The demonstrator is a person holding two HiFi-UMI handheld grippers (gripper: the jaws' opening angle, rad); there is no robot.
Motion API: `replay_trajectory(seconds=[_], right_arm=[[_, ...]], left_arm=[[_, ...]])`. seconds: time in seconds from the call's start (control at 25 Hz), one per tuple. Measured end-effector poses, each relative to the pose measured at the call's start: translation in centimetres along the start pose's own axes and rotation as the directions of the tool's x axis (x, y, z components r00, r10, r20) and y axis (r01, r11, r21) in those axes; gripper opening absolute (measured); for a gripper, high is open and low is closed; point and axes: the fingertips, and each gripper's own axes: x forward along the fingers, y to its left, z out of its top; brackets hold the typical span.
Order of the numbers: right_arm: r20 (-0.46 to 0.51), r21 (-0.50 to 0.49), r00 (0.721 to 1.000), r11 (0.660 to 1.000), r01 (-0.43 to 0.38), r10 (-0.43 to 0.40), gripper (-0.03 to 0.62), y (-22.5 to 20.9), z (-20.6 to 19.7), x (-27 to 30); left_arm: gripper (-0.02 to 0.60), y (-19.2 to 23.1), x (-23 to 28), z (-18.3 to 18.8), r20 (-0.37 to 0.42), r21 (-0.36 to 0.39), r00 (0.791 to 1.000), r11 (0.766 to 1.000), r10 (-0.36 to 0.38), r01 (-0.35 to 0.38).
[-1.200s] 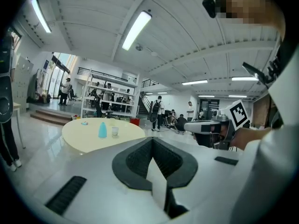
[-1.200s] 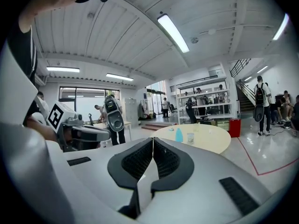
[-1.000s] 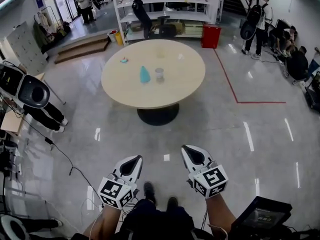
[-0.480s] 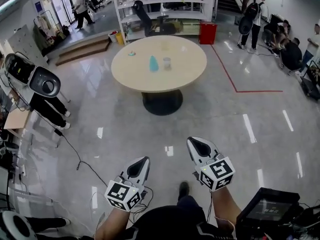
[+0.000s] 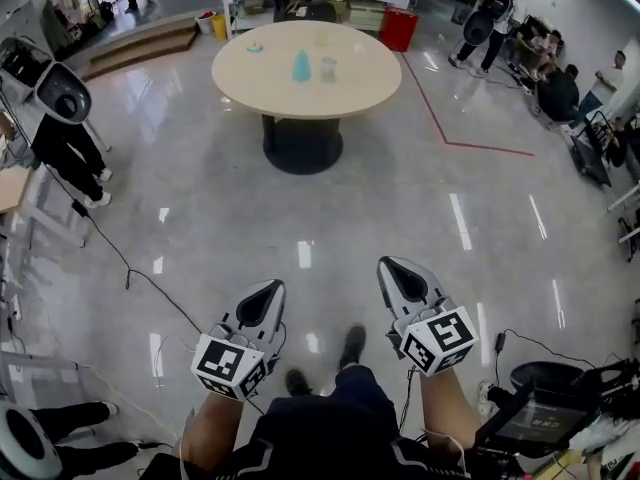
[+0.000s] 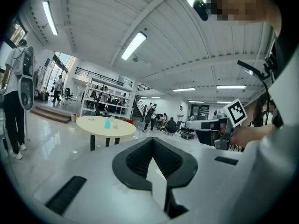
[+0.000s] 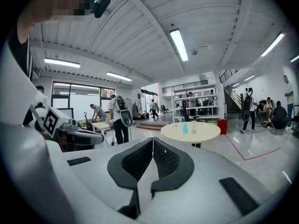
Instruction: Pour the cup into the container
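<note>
A round beige table stands far ahead across the shiny floor. On it are a blue cup and, just right of it, a clear container. My left gripper and right gripper are held side by side low in the head view, above my shoes and far from the table. Both are shut with nothing between the jaws. The left gripper view shows the left gripper pointing toward the table and the blue cup. The right gripper view shows the right gripper with the cup and container beyond.
A black-and-white robot stands at the left, with a cable trailing over the floor. A red bin and shelves lie behind the table. People gather at the right, past a red floor line. Dark equipment sits bottom right.
The table has slid upward in the head view and more floor shows below it. My feet have stepped. Both grippers stay shut and side by side.
</note>
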Motion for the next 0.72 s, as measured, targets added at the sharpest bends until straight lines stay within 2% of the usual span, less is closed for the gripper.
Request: replay_trajectory(seconds=[0.32, 0.72], right_arm=[[0.033, -0.006, 0.999, 1.000, -0.019, 0.020, 0.011, 3.6, 0.4, -5.7], [0.071, 0.023, 0.996, 0.998, -0.056, 0.055, 0.008, -0.2, 0.2, -15.4]], left_arm=[[0.000, -4.2, -4.7, 1.2, 0.034, 0.030, 0.999, 0.999, 0.011, -0.012], [0.000, -14.9, -4.7, 0.6, -0.003, 0.038, 0.999, 0.998, 0.044, -0.044]])
